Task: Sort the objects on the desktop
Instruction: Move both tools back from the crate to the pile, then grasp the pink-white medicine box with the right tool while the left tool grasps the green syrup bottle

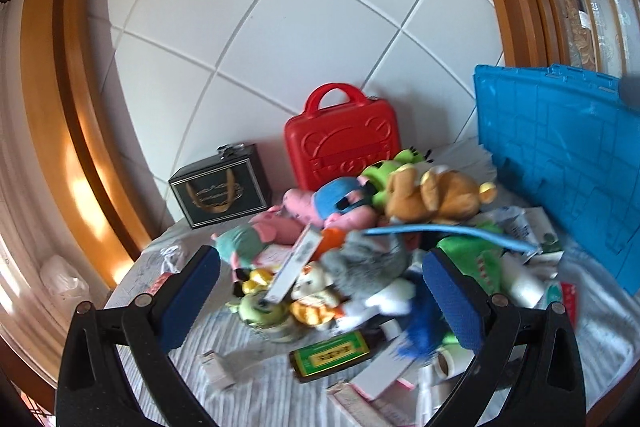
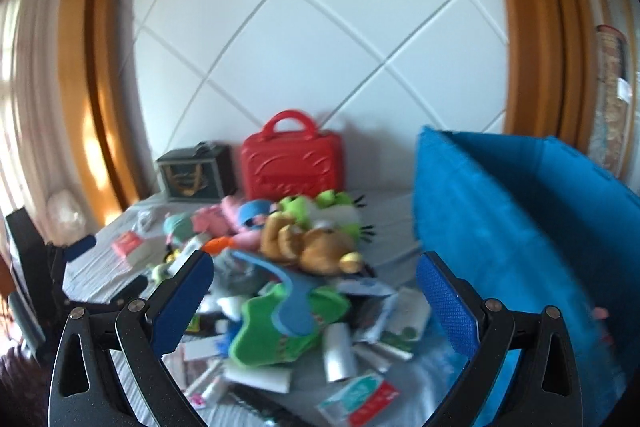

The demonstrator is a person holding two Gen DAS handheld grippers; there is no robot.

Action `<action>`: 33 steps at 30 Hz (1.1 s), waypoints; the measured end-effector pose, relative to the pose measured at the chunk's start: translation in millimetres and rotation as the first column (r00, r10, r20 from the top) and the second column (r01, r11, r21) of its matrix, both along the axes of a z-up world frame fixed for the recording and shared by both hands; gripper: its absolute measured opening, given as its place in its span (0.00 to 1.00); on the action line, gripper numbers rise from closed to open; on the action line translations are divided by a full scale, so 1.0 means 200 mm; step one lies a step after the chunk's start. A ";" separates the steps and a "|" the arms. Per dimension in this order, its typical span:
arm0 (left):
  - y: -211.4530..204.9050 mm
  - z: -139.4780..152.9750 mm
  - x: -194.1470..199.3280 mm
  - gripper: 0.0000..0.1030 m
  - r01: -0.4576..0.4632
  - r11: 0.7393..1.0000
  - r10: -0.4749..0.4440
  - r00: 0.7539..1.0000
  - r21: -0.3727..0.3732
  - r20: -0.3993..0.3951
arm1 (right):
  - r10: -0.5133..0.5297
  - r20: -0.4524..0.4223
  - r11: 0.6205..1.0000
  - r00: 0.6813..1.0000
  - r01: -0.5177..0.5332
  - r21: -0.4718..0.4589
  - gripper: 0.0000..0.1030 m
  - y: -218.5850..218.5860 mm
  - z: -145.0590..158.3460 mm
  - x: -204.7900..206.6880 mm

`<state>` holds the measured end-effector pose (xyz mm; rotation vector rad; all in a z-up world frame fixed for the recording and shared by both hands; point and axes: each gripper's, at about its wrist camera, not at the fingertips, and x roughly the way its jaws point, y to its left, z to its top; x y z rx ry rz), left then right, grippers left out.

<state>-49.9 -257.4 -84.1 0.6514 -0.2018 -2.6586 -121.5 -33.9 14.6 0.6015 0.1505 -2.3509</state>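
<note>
Both the left gripper (image 1: pixel 320 291) and the right gripper (image 2: pixel 314 297) share one build: matte black plastic arms with teardrop-shaped cutouts, round silver screws at the joints, and fingers (image 1: pixel 188 297) faced with dark blue, finely dimpled pads (image 2: pixel 450 307)

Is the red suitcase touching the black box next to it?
Apart. The left wrist view shows a strip of white wall between the red suitcase and the black box.
</note>
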 end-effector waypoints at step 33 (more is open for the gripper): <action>-0.55 -0.74 0.03 1.00 0.392 0.918 -0.392 0.867 0.065 0.308 | 0.318 0.476 0.835 0.820 -0.480 0.270 0.65 -1.14 -1.46 0.49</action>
